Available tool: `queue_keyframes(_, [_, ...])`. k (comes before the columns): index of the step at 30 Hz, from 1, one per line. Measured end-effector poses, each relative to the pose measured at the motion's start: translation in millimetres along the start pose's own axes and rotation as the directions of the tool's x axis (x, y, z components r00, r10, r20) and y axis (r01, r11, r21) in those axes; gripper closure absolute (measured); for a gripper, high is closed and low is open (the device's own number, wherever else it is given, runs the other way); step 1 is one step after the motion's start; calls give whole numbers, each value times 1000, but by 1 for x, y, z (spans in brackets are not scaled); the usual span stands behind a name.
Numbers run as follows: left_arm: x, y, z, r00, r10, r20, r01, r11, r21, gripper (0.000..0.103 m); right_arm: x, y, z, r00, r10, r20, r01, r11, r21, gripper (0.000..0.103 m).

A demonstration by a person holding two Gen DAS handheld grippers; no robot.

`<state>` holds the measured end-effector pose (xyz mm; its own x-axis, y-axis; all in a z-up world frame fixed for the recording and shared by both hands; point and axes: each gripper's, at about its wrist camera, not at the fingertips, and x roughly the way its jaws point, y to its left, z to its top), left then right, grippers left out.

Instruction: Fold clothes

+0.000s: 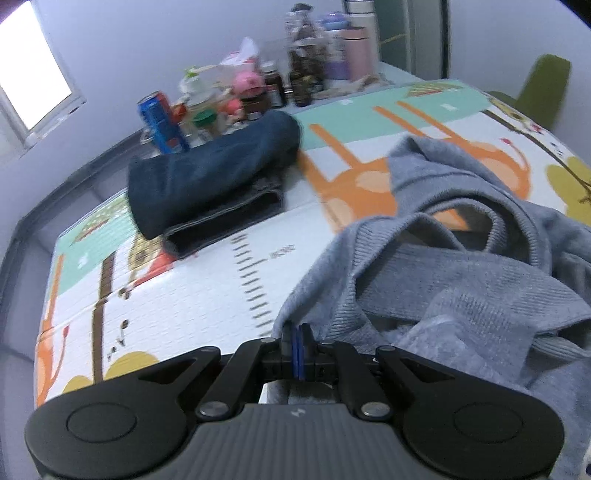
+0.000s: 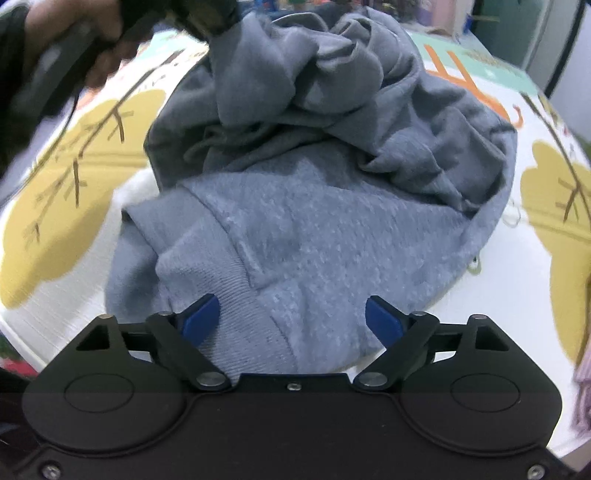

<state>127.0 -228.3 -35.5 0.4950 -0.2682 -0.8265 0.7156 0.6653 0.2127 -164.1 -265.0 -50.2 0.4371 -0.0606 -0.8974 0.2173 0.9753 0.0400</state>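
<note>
1. Fingers first: the left gripper (image 1: 298,341) has its blue pads clenched tight together on a ribbed edge of the grey sweater (image 1: 461,280), with cloth pinched between them.
2. The right gripper (image 2: 291,317) stands spread wide, its blue fingertips (image 2: 201,314) on either side of the sweater's near hem, pressing on nothing.
3. Containers: at the far edge of the table sits a cluster of bottles and jars (image 1: 295,74), a blue can (image 1: 160,122) and a pink flask (image 1: 358,51); what is inside them is too blurred to tell.
4. The sweater lies crumpled in one heap on the cartoon-print mat (image 1: 184,280), so no clear long axis shows.
5. Count: one grey sweater, and one stack of dark folded clothes (image 1: 210,177) lying well apart from it, near the can.
6. In the right wrist view, a person's hand (image 2: 74,33) grips the left tool's handle at the top left.
</note>
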Motion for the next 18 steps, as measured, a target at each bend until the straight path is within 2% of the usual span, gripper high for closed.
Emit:
queue_keyframes(5, [14,18,-1,997,70,-27,-71,997,-28,102,1,3,-1,999,52,-13,-53,998,-25,14])
queue_keyframes(8, [22,28,-3,985,168,-43,-170,985,-30,103,4,4,-3,996,79,-30,-80,996,-31,10])
queue_keyframes(11, [23,41,-6,989,132,-65,-137,987,-85,103,17,3,-5,996,73,-58,-74,997,-10,12])
queue_keyframes(13, [20,44,-8,992,111,-65,-117,988,-104,102,24,-1,-6,992,99,-71,-98,995,24,21])
queue_keyframes(15, [16,46,-11,994,87,-63,-94,988,-123,99,30,-5,-7,987,141,-78,-136,989,62,39])
queue_keyframes(16, [14,46,-11,996,67,-61,-75,988,-134,97,29,-6,-7,985,157,-77,-152,986,71,44])
queue_keyframes(17, [12,47,-12,997,46,-59,-54,987,-148,97,29,-7,-7,983,169,-75,-163,984,78,55])
queue_keyframes(18, [9,47,-12,998,25,-57,-34,986,-162,97,29,-8,-6,983,167,-76,-161,984,80,60])
